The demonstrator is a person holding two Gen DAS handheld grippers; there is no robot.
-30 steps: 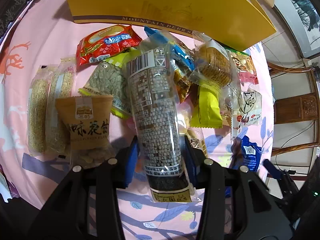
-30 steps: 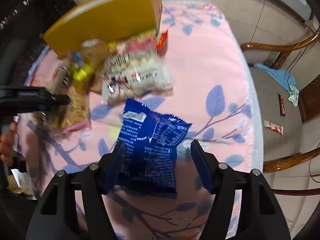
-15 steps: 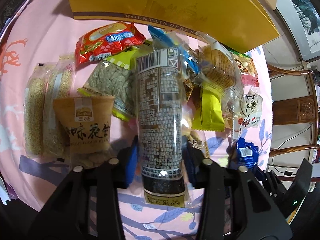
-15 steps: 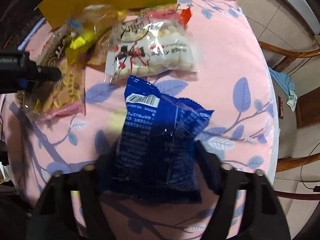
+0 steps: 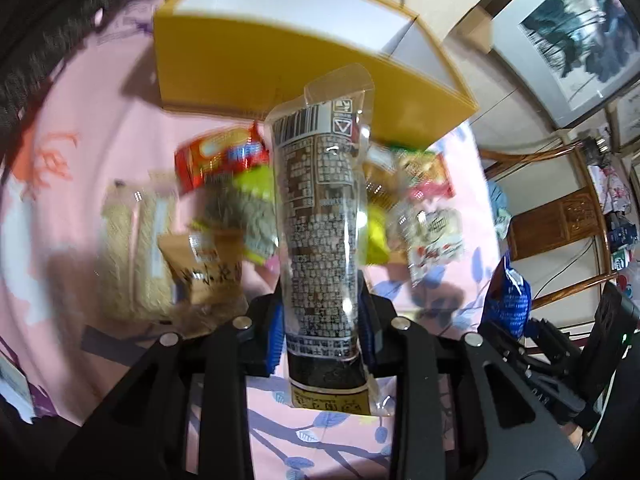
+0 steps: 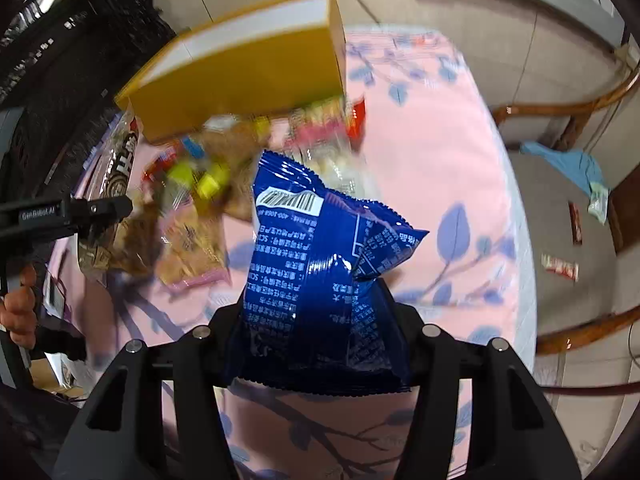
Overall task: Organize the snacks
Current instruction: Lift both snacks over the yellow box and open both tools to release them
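- The left gripper [image 5: 322,330] is clamped on a long clear plastic snack tube with dark printed text and a barcode [image 5: 320,216]; its blue-padded fingers [image 5: 275,334] press the tube's lower part from both sides.
- The tube stands roughly upright out of the jaws, its sealed top reaching up in front of the open yellow cardboard box with a white inside [image 5: 304,60], which lies ahead of this gripper.
- Below and ahead of the left gripper, a blurred heap of snack packets [image 5: 240,216] lies on the pink tablecloth with blue leaf print [image 5: 80,160], between the gripper and the box; a red packet [image 5: 218,156] sits ahead to its left.
- The right gripper [image 6: 320,340] is closed on a crinkled dark blue foil snack bag with white print [image 6: 320,264], pinched at its lower half, held clear above the cloth.
- The same box [image 6: 240,80] lies ahead and to the left of the right gripper, the heap [image 6: 192,200] nearer on that side.
- A wooden chair with a grey seat [image 6: 568,240] stands to the right of the right gripper, beside the table.
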